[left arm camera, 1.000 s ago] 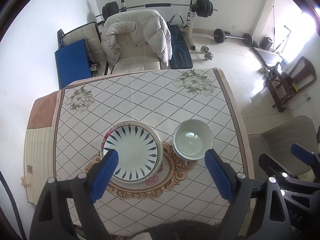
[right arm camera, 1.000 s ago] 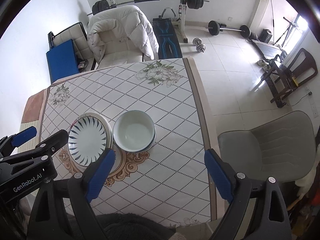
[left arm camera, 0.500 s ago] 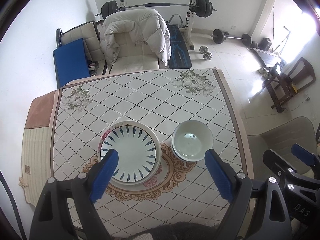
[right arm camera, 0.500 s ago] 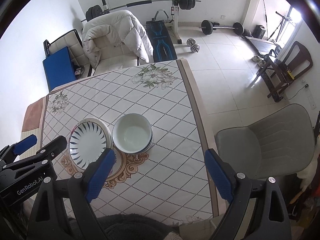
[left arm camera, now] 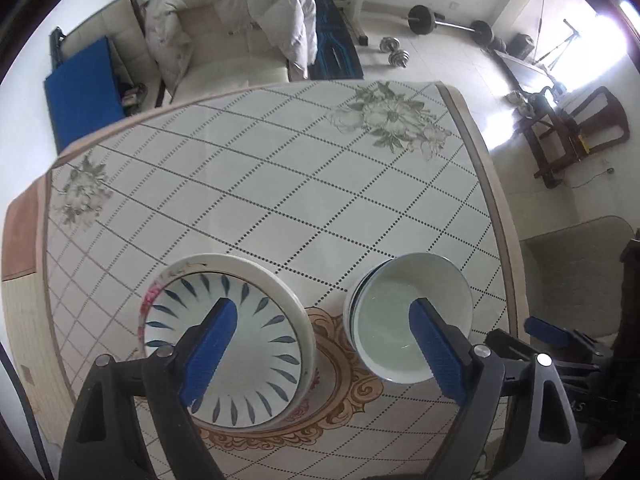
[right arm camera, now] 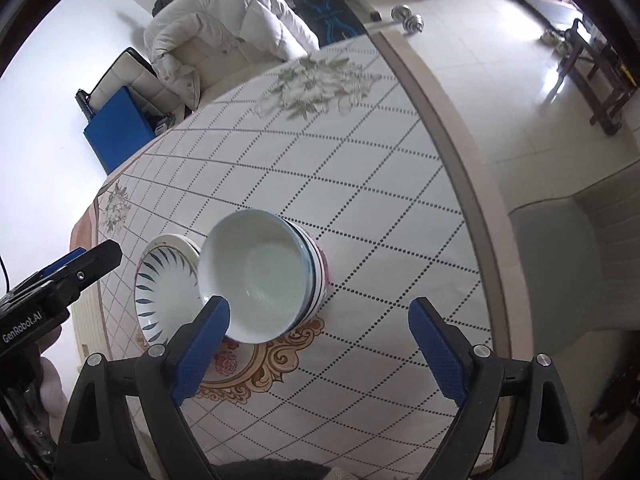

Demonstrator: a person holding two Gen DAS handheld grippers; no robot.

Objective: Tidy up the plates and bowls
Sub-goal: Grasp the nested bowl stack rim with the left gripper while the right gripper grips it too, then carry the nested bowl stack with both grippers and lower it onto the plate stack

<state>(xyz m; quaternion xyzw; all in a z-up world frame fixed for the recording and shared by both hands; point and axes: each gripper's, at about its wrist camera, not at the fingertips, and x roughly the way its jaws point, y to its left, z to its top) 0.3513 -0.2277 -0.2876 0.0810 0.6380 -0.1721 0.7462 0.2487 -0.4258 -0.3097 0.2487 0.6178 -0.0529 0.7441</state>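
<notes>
Above a tiled-pattern surface point(left arm camera: 280, 184), the left tool point(left arm camera: 320, 344) hangs spread but narrowing, nothing between its pads, over a blue-petalled plate stack point(left arm camera: 224, 344); just beside it sit nested bowls point(right arm camera: 260, 276), under the right tool point(right arm camera: 320, 344), spread and empty. A finger catching a rim could tip or chip the smooth ceramic
</notes>
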